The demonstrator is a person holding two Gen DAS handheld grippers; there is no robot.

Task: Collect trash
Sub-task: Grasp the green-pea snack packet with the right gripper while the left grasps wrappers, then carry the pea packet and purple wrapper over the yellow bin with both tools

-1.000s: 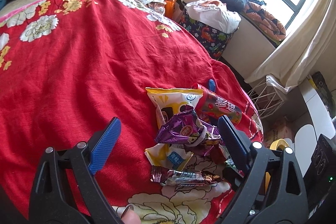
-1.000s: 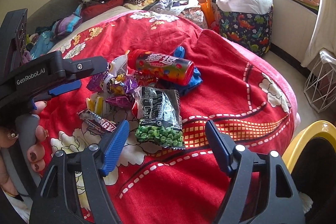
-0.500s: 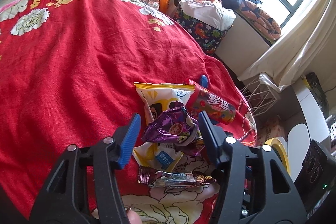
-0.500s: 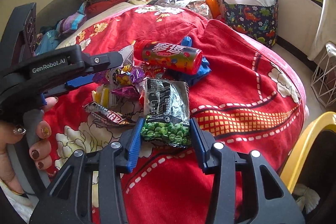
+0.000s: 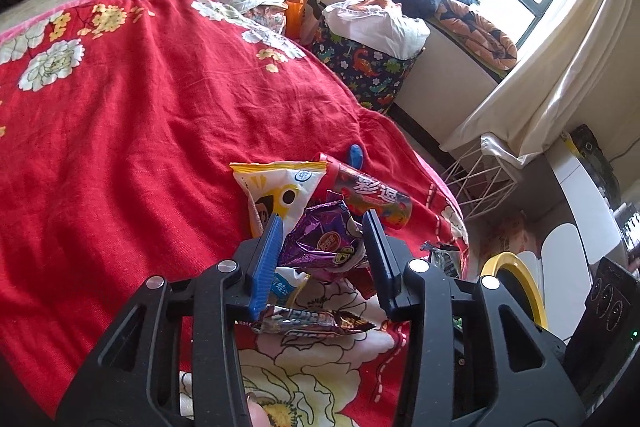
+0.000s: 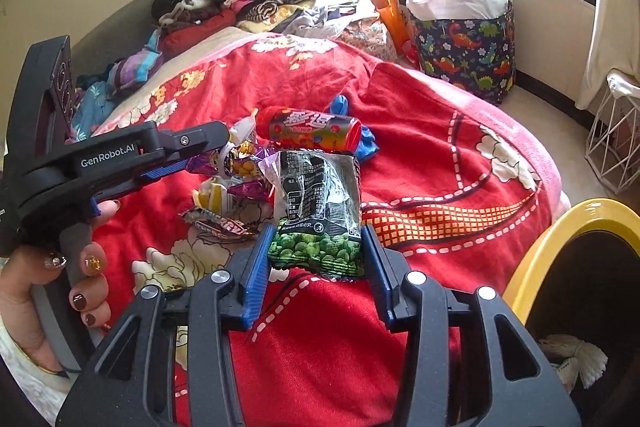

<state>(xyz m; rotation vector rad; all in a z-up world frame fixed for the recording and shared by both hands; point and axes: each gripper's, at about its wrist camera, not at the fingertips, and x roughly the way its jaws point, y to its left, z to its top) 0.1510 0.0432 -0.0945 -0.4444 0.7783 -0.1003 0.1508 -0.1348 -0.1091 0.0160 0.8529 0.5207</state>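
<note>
Two handheld grippers close on snack litter heaped on a bed (image 5: 120,131) under a red floral blanket. The left gripper (image 5: 322,239) reaches in low from the near side, its jaws drawn in on either flank of a crumpled purple wrapper (image 5: 320,241); both blue pads press against the foil, so the jaws are grasping it. In the right wrist view the same tool enters from the left, nearly level, held by a hand (image 6: 60,291) with painted nails wrapped around its grip.

The right gripper (image 6: 316,251) points toward the far side of the bed, its jaws clenched on the near, lower end of a green pea packet (image 6: 318,211), which stands up from the blanket with its dark printed back rising above the pads.

Around the purple wrapper lie a yellow and white snack bag (image 5: 276,195) just beyond it, a red candy tube (image 5: 370,197) on its side to the far right, and a flattened candy bar wrapper (image 5: 316,321) nearer the camera. A blue object (image 6: 360,139) pokes out from behind the tube.

A yellow-rimmed bin (image 6: 536,267) sits at the near right, off the edge of the bed. A dinosaur-print basket (image 6: 464,55) stands on the floor by the window.
</note>
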